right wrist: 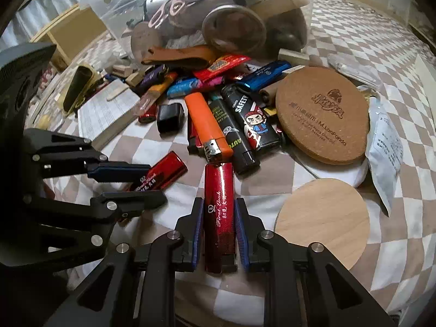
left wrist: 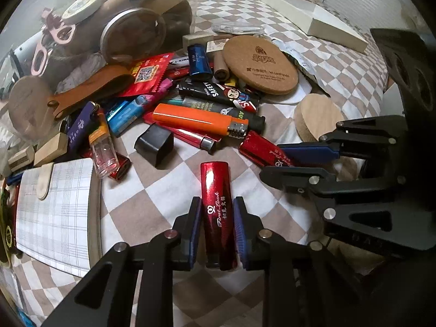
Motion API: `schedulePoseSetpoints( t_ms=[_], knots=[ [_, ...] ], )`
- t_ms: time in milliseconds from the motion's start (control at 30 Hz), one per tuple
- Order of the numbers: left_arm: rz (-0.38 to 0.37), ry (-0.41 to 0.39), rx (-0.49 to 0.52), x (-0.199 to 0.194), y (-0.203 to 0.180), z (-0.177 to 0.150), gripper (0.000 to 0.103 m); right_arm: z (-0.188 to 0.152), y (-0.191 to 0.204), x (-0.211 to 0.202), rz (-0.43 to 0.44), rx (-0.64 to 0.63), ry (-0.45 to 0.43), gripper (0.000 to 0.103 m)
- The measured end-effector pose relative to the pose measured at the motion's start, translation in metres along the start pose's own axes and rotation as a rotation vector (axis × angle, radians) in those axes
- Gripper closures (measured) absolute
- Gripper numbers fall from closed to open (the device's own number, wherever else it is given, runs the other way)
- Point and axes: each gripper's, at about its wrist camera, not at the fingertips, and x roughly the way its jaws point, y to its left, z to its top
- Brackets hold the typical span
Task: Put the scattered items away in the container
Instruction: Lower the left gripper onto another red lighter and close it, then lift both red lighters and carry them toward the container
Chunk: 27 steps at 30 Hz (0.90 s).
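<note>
My left gripper (left wrist: 218, 200) is shut on a glossy red lighter (left wrist: 216, 190) that points away over the checkered cloth. In the right wrist view this gripper (right wrist: 156, 184) comes in from the left with its red lighter (right wrist: 163, 170) between the fingers. A second red lighter (right wrist: 219, 190) of the same kind sits in my right gripper (right wrist: 218, 200), which is shut on it; the left wrist view shows that gripper (left wrist: 272, 160) at the right with its lighter (left wrist: 259, 148). The clear plastic container (right wrist: 114, 8), (left wrist: 32, 13) stands behind the pile, holding several items.
A heap of lighters lies ahead, among them an orange lighter (left wrist: 193, 118) and a black cartoon lighter (right wrist: 253, 120). A cork coaster (right wrist: 321, 114), a wooden disc (right wrist: 324, 218), a black cap (left wrist: 154, 144), a plaid notebook (left wrist: 57, 212) and a white box (left wrist: 313, 13) surround it.
</note>
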Motion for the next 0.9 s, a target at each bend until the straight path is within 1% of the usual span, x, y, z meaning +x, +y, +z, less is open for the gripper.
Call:
schedulePoseSetpoints(
  t_ms=[133, 267, 533, 667, 900],
  knots=[
    [-0.017, 0.0, -0.023, -0.005, 0.005, -0.001, 0.08, 0.005, 0.001, -0.002, 0.045, 0.029, -0.003, 0.08],
    [-0.026, -0.004, -0.04, -0.012, 0.01, -0.004, 0.08, 0.007, 0.004, -0.002, 0.063, 0.039, 0.003, 0.08],
    [-0.013, -0.034, -0.087, -0.033, 0.029, -0.01, 0.08, 0.015, 0.015, -0.013, 0.099, 0.044, 0.002, 0.08],
    [-0.007, -0.062, -0.113, -0.047, 0.038, -0.01, 0.08, 0.023, 0.026, -0.021, 0.109, 0.027, -0.017, 0.08],
    [-0.002, -0.151, -0.149, -0.088, 0.053, -0.012, 0.08, 0.043, 0.047, -0.036, 0.12, -0.012, -0.062, 0.08]
  ],
)
